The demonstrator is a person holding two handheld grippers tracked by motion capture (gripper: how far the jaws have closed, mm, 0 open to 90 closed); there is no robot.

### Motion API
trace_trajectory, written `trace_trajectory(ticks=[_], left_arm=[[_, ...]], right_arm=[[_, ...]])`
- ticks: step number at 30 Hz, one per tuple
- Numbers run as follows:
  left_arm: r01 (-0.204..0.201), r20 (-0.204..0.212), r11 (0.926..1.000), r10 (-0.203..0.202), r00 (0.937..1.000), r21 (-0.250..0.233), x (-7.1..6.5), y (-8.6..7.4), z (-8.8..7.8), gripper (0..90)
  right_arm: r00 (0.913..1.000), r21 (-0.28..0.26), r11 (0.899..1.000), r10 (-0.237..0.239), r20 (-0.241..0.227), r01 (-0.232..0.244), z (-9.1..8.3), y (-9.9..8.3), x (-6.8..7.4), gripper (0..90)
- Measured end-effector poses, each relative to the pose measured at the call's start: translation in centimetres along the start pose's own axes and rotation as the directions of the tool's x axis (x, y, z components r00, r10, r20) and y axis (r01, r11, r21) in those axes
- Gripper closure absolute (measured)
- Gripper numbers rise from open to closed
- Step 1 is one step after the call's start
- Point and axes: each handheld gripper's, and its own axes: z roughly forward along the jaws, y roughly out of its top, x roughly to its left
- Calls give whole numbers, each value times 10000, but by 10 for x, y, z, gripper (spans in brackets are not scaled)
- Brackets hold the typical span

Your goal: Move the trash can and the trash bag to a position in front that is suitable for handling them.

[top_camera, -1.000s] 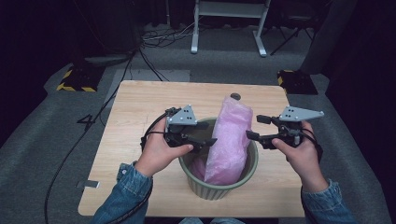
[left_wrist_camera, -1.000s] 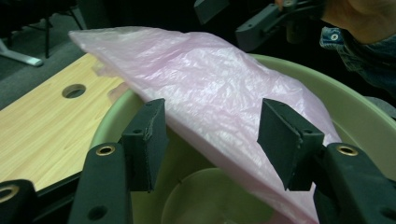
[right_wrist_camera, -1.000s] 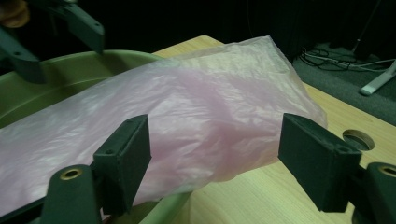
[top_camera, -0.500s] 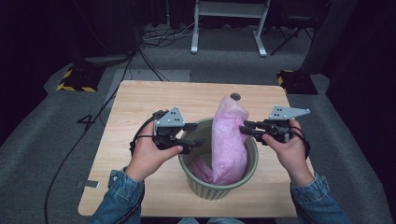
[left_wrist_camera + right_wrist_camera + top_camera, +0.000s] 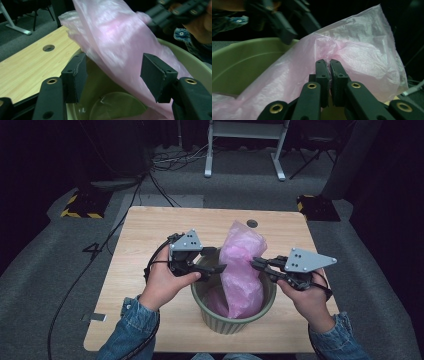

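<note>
**Pink bag half in the pot, right claw pinching it**

While the pink bag [image 5: 242,270] stands up out of the green pot [image 5: 232,320], both grippers sit at the pot's rim. Pot is on the wooden table [image 5: 150,230], toward the person's edge of it.

Right gripper [image 5: 256,263]: at the pot's right rim, jaws pressed together on a fold of the bag's film; the right gripper view shows plastic bunched at the pads [image 5: 323,67]. Right hand [image 5: 307,297] holds it just outside the pot.

Left gripper [image 5: 216,260]: at the pot's left rim, jaws spread wide, nothing between the pads. In the left gripper view the jaws hang over the pot's mouth, bag leaning across behind them, not pinched. Left hand [image 5: 165,282] beside the pot's left wall.

Bag's lower part lies inside the pot; its top rises well above the rim. A round hole [image 5: 252,223] in the table lies beyond the pot.
</note>
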Motion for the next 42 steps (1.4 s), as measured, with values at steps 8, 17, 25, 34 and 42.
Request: trace_trajectory(ticks=[8,17,25,34,42], left_arm=[[-182,592,9989,208,9980,-435,1,6,5,553],[-1378,1157,9866,1474,9823,-877,-22,7,-3,880],[-2280,1136,9715,2341,9656,-641,-35,7,0,884],[-2928,1281,9561,2917,9479,-103,-48,7,16,883],[-3016,1397,9534,2981,9443,38,-52,5,25,880]], right_arm=[[9954,-162,9974,-712,-637,703,1,9,22,859],[9977,-40,9995,-325,-599,323,-5,3,21,710],[9987,-39,9987,508,-34,-508,-26,6,3,468],[9959,-374,9954,878,-196,-885,-34,20,-1,438],[9908,-234,9958,853,-1055,-882,-10,31,12,393]])
